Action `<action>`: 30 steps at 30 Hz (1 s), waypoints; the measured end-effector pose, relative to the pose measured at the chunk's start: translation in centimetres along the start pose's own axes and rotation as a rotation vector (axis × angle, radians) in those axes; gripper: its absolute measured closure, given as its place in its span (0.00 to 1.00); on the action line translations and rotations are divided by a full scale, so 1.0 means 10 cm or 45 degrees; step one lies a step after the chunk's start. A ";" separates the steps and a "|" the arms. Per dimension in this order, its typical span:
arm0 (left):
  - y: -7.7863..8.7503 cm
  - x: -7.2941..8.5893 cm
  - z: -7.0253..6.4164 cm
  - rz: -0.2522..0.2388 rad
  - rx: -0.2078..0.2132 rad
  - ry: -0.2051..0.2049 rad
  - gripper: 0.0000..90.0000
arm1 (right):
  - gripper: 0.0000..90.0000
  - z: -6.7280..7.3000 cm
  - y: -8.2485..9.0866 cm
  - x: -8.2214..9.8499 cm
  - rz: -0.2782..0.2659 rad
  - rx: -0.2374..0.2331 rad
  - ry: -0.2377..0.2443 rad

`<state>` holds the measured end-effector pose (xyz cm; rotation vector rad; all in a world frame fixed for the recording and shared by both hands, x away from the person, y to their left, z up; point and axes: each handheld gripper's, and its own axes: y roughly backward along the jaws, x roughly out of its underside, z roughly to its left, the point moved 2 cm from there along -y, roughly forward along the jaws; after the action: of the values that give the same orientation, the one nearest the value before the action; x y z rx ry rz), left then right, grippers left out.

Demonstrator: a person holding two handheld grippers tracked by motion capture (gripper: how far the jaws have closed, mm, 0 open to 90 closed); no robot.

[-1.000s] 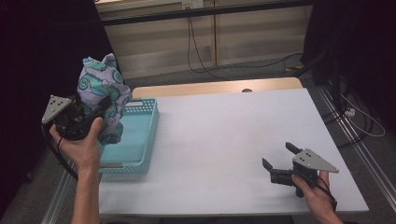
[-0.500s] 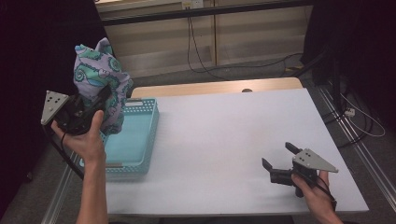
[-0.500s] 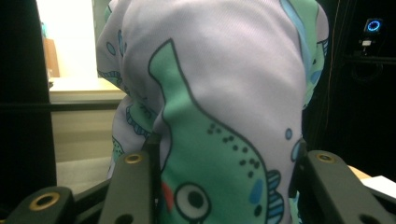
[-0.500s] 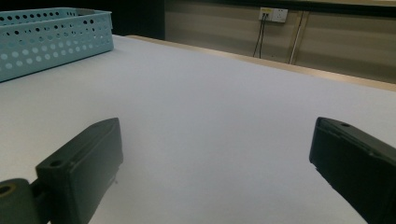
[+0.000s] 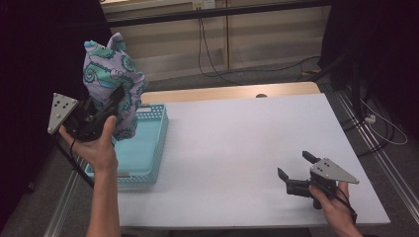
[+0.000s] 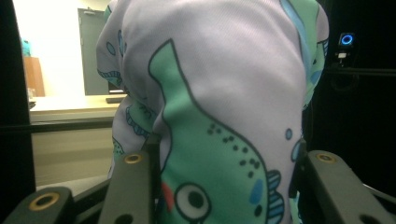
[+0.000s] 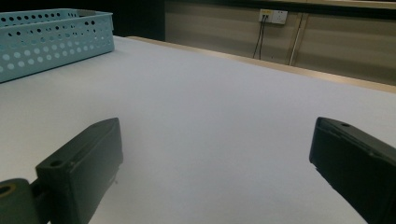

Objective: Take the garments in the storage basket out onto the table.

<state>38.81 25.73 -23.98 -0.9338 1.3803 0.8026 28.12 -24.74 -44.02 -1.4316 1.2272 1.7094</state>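
Cloth [image 5: 112,81] bunched in left gripper [image 5: 109,106], jaws clamped on it, held above basket [image 5: 148,153]. Soft, light, floppy; likely regrip at an edge. Right gripper [image 5: 295,173] open, empty, on table [image 5: 237,143].

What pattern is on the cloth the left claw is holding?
The cloth is pale lilac with mint-green cartoon creatures outlined in dark lines; the left gripper view shows it best.

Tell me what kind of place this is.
Probably a lab or recording workspace: a bare white table with a perforated blue basket, trailing cables and a wall socket behind.
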 end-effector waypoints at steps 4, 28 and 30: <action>0.01 -0.03 -0.04 -0.012 0.024 0.020 0.60 | 0.03 0.00 0.00 0.00 -0.004 0.000 0.003; -0.22 -0.05 -0.49 0.110 0.213 -0.035 0.60 | 0.03 0.01 0.00 0.00 -0.003 -0.009 0.007; -0.26 -0.04 -0.53 0.124 0.242 -0.032 0.60 | 0.03 0.00 0.00 0.00 -0.005 -0.010 0.006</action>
<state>38.80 19.89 -23.23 -0.7114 1.4615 0.7388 28.12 -24.68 -43.98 -1.4427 1.2207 1.7113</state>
